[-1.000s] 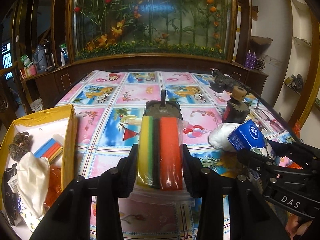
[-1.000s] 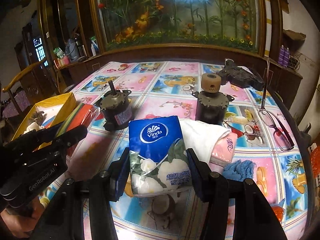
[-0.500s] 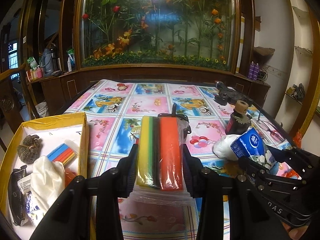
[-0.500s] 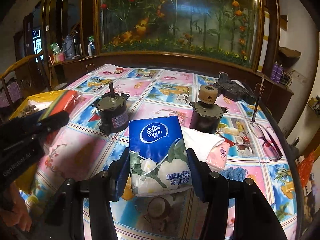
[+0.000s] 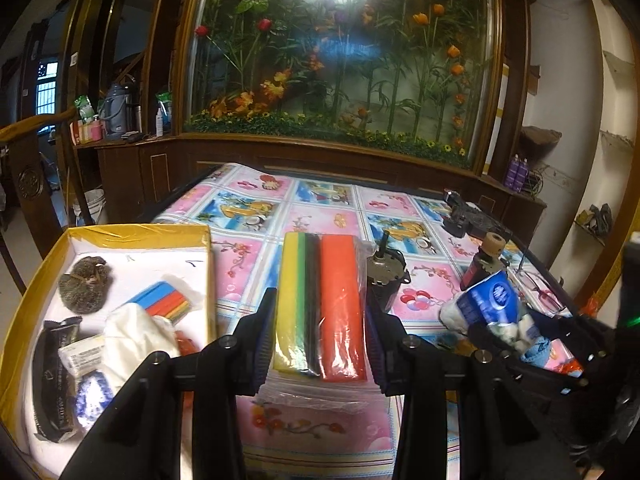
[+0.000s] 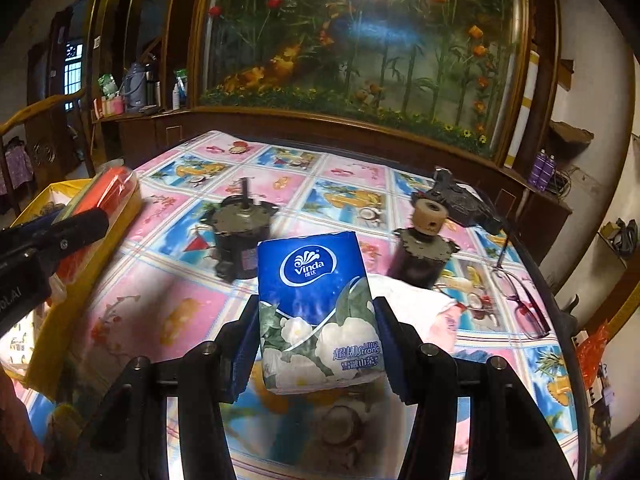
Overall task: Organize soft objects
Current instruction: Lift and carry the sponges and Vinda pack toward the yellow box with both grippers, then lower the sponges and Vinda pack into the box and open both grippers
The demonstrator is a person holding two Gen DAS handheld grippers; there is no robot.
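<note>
A: What is the left claw (image 5: 320, 320) doing?

B: It is clamped on the bagged sponge pack (image 5: 320, 304), yellow, green, black and orange strips upright between its pads; a second ago the pack sat low over the desk's near edge with the motor right behind it, and now it is lifted, the yellow box (image 5: 140, 236) at the desk's left edge lies much closer beside it, and the shafted motor (image 5: 384, 268) shows just to its right.

A: And the right claw (image 6: 316, 320)?

B: Closed on the blue Vinda tissue pack (image 6: 316, 284), held above the desk (image 6: 352, 176); it has risen since the earlier frame, so the motors look farther below it; the white cloth (image 6: 412, 292) and pink packet (image 6: 444, 320) lie on the desk behind it, near the right edge.

A: What is in the box?

B: A brown mesh pouch (image 5: 84, 284), a second striped sponge pack (image 5: 164, 302), a white cloth bundle (image 5: 136, 340) and a dark packet (image 5: 52, 376); same as before.

A: Anything else?

B: A knobbed motor (image 6: 424, 248), a dark gearbox (image 6: 460, 200) at the far right corner, and glasses (image 6: 520, 300) by the right edge; unmoved.
</note>
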